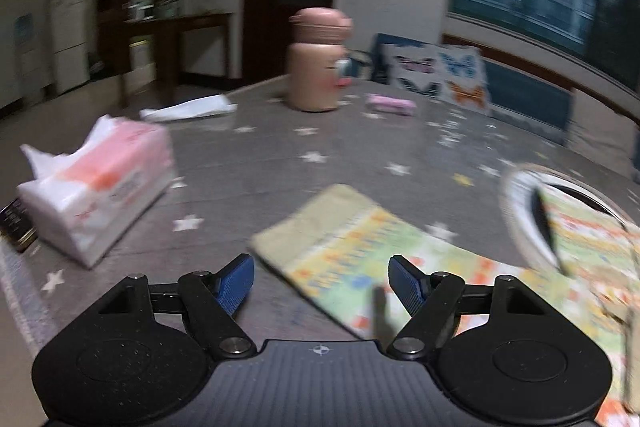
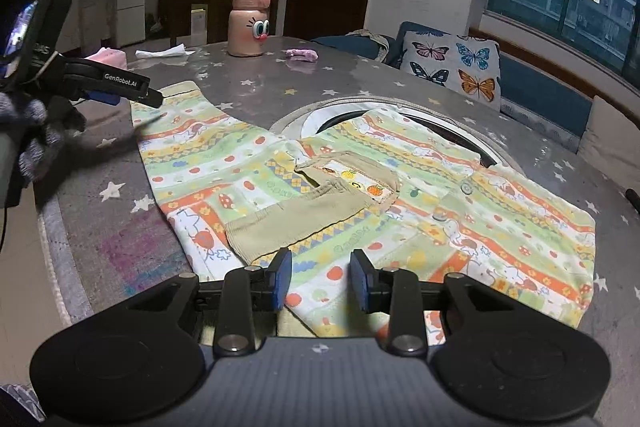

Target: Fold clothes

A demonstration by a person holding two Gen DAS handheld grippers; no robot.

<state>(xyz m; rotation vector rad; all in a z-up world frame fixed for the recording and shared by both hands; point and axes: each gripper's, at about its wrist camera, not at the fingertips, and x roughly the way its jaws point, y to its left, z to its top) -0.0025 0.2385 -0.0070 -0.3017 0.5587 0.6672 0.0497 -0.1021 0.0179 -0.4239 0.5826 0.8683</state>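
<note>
1. My right wrist camera gives me the whole garment point(image 2: 360, 187), a child's patterned top spread flat on the grey star-print tablecloth point(image 2: 112, 227), one sleeve lying over a round opening in the table point(image 2: 440, 123). The left wrist view catches only a blurred sleeve end point(image 1: 320, 239) of it.
2. Only the left view shows me the pink tissue pack point(image 1: 100, 183) at the table's left side; in the right view the other tool hides most of it.
3. Only the right view shows my left gripper point(image 2: 154, 99) from outside, over the sleeve's far corner; whether it touches the cloth I cannot tell.
4. The left gripper's point(image 1: 322, 283) blue pads stand wide apart, holding nothing.
5. The right gripper point(image 2: 321, 277) sits over the near hem, its pads parted with cloth showing between them, not pinched.
6. I can read "GenRobot.AI" on the left tool's arm. The cartoon-eyed pink bottle point(image 2: 248, 23) and butterfly cushion point(image 2: 452, 67) carry no legible writing.
</note>
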